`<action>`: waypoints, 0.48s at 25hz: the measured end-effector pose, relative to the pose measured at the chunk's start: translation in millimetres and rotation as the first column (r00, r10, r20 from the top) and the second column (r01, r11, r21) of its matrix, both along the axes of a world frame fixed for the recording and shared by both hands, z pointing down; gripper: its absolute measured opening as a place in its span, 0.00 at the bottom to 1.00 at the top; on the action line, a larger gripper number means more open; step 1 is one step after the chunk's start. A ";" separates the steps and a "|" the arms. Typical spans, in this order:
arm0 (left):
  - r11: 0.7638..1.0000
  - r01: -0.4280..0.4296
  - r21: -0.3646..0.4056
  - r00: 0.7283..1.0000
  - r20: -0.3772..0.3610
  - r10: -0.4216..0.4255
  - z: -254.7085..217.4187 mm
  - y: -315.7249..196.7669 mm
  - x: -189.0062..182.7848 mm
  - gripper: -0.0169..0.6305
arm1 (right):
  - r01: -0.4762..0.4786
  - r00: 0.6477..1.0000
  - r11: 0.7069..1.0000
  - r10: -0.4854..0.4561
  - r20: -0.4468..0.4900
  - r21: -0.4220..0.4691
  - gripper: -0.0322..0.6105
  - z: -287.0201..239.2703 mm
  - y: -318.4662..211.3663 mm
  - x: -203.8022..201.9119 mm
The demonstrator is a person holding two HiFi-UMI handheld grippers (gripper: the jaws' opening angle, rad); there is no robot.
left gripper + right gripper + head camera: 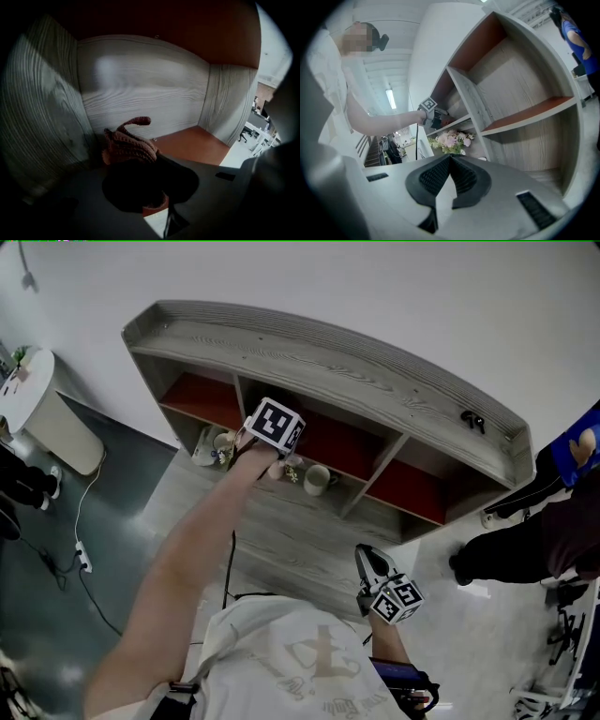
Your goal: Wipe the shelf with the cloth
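In shelf (328, 362) bay corner | cloth (129, 145) pinched in left claw (140, 180)

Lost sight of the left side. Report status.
Left gripper shut on cloth, deep in a shelf compartment, back-left corner. Right gripper shut, empty, held back. Mug, flowers a tier below, not obstructing.

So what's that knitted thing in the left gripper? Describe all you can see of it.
The cloth is a reddish-brown, chunky knit, bunched into ribbed folds, with one loose end curling upward. The left gripper is shut on its lower part and holds it inside a shelf compartment, near the back left corner. Whether it touches the wood is unclear.
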State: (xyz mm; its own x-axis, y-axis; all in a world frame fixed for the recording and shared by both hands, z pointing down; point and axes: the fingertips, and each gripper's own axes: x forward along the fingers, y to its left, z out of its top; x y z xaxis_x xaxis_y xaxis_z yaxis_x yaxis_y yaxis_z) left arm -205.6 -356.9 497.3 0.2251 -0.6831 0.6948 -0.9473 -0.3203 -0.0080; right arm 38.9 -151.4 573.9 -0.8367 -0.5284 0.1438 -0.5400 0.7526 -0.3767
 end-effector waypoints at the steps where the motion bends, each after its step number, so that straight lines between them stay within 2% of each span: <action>1: 1.000 0.008 -0.006 1.000 -0.006 -0.008 0.0 -0.6 -3.8 0.16 | 0.003 1.000 1.000 -0.003 -0.001 -0.001 0.06 0.4 0.6 -3.1; 7: 0.997 0.065 -0.029 0.992 -0.108 -0.068 0.9 3.0 -17.7 0.16 | 0.022 1.000 1.000 -0.022 -0.003 -0.011 0.06 0.8 4.0 -18.6; 12: 0.996 0.079 -0.040 0.986 -0.142 -0.084 0.7 13.1 -19.2 0.16 | 0.038 0.999 0.999 -0.038 -0.003 -0.010 0.06 -0.6 5.8 -31.3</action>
